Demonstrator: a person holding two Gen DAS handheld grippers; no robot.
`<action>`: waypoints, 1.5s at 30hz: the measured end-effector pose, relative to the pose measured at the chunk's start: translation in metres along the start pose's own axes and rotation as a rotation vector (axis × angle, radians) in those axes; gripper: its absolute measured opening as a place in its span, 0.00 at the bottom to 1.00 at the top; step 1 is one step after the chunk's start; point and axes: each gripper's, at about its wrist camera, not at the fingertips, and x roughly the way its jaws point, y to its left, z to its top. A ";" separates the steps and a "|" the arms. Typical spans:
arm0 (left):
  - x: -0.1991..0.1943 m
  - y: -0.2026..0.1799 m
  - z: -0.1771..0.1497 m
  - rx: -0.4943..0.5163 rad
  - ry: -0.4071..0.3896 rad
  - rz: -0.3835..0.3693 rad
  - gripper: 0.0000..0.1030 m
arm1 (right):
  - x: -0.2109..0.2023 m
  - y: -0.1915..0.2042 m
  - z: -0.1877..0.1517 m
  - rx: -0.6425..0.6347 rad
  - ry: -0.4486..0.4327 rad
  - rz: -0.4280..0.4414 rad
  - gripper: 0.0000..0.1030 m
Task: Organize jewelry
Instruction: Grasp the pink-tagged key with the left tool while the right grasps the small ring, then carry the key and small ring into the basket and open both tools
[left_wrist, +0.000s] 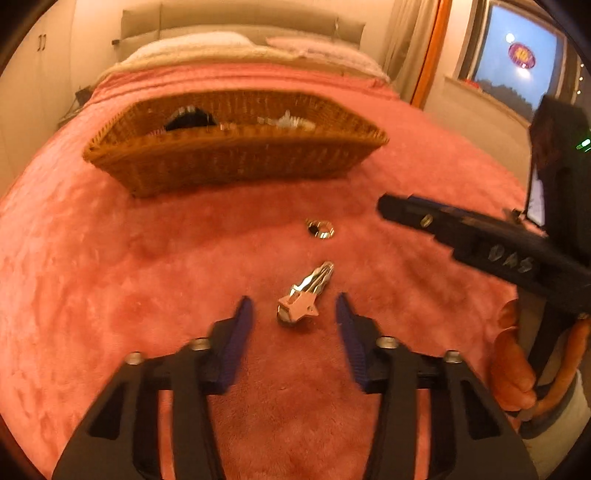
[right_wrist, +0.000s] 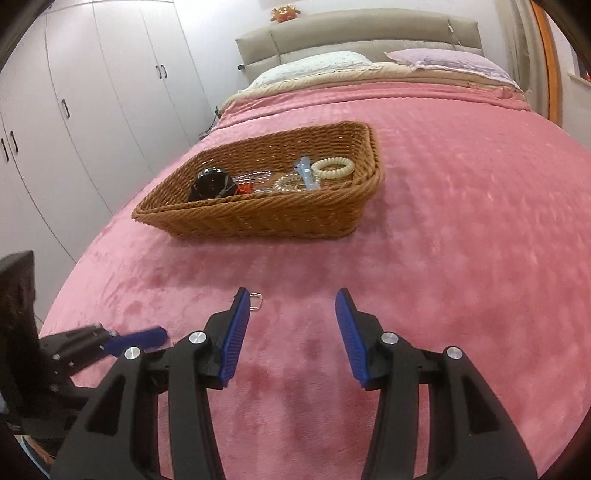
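A silver hair clip with a pink star (left_wrist: 304, 295) lies on the pink blanket between the open fingers of my left gripper (left_wrist: 294, 314). A gold ring (left_wrist: 320, 228) lies a little beyond it. The wicker basket (left_wrist: 236, 162) stands further back, holding jewelry; in the right wrist view the basket (right_wrist: 258, 218) holds a black item (right_wrist: 210, 186), a cream coil bracelet (right_wrist: 333, 168) and a blue clip (right_wrist: 306, 171). My right gripper (right_wrist: 291, 314) is open and empty above the blanket; the ring (right_wrist: 256, 301) shows by its left finger. The right gripper's fingers (left_wrist: 461, 236) show at the right of the left wrist view.
The pink blanket (right_wrist: 461, 221) covers a bed with pillows (right_wrist: 314, 64) and a headboard behind. White wardrobes (right_wrist: 74, 110) stand to the left of the bed. A window (left_wrist: 517, 62) is at the right. The left gripper's finger (right_wrist: 136, 338) shows low left.
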 end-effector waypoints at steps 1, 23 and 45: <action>0.001 -0.003 -0.001 0.009 -0.002 0.011 0.31 | 0.001 0.000 0.000 0.001 0.006 0.003 0.44; -0.015 0.047 -0.008 -0.231 -0.088 0.127 0.20 | 0.057 0.053 0.010 -0.208 0.194 -0.010 0.29; -0.041 0.041 -0.010 -0.224 -0.206 0.066 0.20 | 0.018 0.053 0.004 -0.199 0.081 -0.022 0.18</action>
